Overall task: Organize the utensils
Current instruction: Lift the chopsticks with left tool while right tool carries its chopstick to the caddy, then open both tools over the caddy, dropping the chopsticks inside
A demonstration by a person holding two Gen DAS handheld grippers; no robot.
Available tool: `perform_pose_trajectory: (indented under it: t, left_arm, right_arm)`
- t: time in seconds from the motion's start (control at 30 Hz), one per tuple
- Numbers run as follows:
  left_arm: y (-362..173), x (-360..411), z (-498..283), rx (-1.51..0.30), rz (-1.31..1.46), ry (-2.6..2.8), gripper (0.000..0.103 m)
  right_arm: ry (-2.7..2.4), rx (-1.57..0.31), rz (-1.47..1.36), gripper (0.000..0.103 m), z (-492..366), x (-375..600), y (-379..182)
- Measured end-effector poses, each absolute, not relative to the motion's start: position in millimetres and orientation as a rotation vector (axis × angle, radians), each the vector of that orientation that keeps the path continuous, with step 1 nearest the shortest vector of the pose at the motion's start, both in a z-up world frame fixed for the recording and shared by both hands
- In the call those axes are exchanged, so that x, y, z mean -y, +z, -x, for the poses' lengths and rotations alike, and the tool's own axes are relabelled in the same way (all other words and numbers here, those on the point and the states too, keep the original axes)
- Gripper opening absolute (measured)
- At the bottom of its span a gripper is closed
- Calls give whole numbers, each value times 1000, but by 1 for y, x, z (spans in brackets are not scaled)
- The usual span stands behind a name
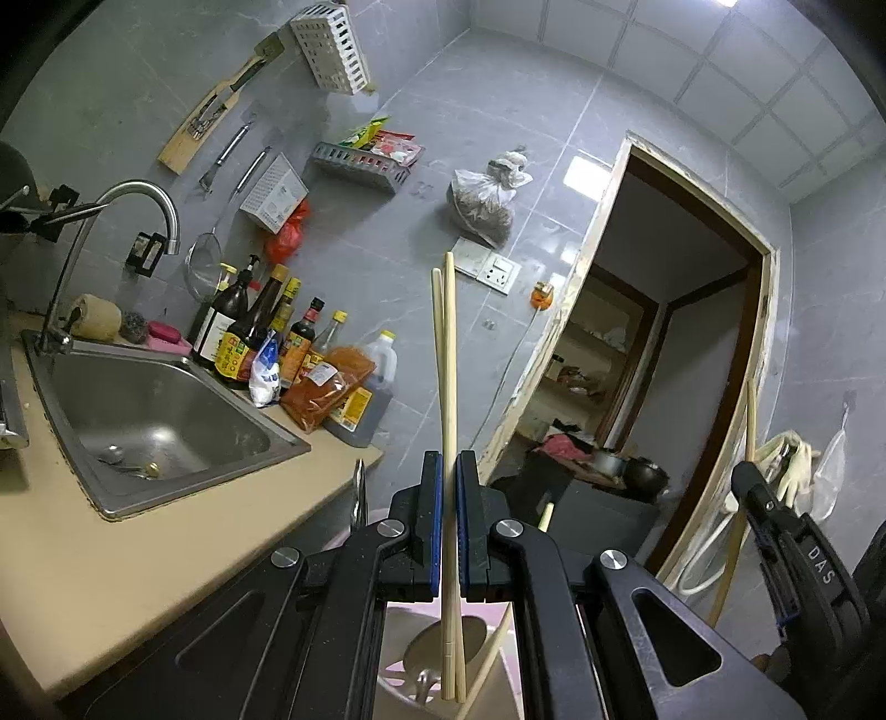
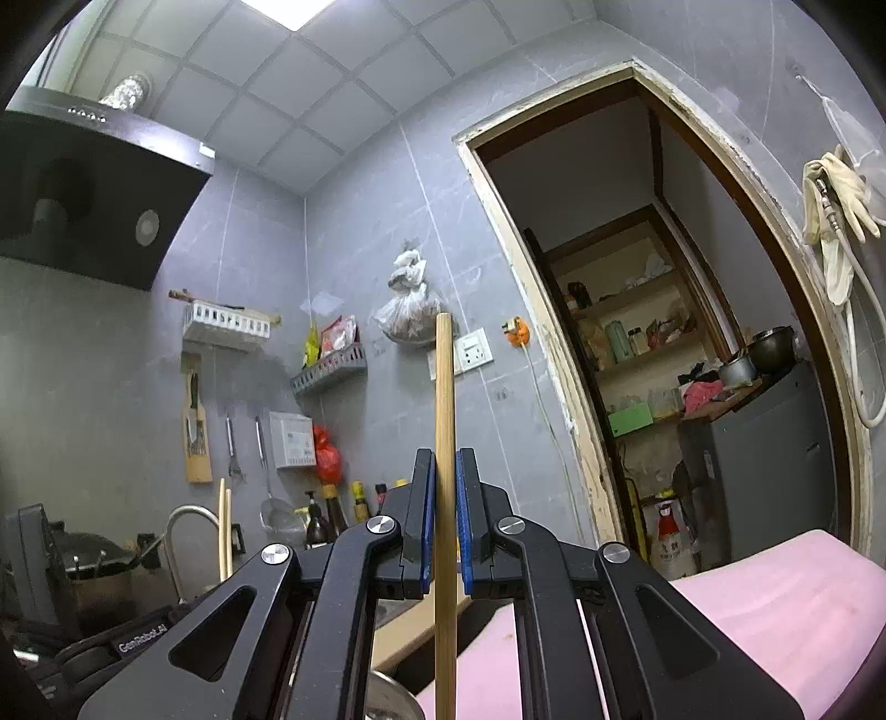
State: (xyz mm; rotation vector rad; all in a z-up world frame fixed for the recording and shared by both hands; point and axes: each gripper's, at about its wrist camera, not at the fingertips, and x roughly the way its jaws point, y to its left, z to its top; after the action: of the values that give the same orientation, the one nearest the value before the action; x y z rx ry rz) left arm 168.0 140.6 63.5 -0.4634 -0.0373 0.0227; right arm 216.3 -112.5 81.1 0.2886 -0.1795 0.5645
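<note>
My left gripper [image 1: 449,462] is shut on a pair of pale wooden chopsticks [image 1: 447,365], held upright; their lower ends hang over a white slotted holder [image 1: 404,653] that has a ladle in it. My right gripper [image 2: 442,459] is shut on a thicker wooden stick [image 2: 444,399], also upright. That stick and the right gripper show at the right of the left wrist view [image 1: 745,498]. The chopsticks show at the left of the right wrist view [image 2: 223,526].
A steel sink [image 1: 160,421] with a tap [image 1: 138,205] is set in the beige counter [image 1: 127,559], with sauce bottles [image 1: 266,332] behind it. White and grey wall baskets [image 1: 332,44] hang above. A pink pad [image 2: 747,609] lies below the right gripper. A doorway [image 2: 664,332] opens at right.
</note>
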Motion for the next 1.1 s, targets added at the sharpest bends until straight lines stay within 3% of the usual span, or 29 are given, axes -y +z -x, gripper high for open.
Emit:
perform_pose_trajectory:
  t: [0.6, 0.73, 0.8, 0.9, 1.03, 1.1]
  left_arm:
    - [34, -100, -156, -93, 241, -33, 3]
    - [32, -104, -153, -97, 261, -44, 7]
    - [33, -106, -150, -90, 269, -50, 14]
    - [34, -108, -145, -73, 280, -69, 30]
    - [39, -107, -139, -54, 279, -78, 35]
    - [43, -106, -138, -56, 279, -86, 37]
  right_arm:
    - [651, 101, -251, 6, -215, 98, 69]
    - [654, 106, -235, 9, -211, 98, 70]
    - [657, 104, -235, 19, -210, 98, 70]
    - [655, 108, -231, 23, -204, 100, 73]
    - [635, 112, -208, 29, -194, 102, 79]
    - [621, 107, -203, 43, -189, 107, 81]
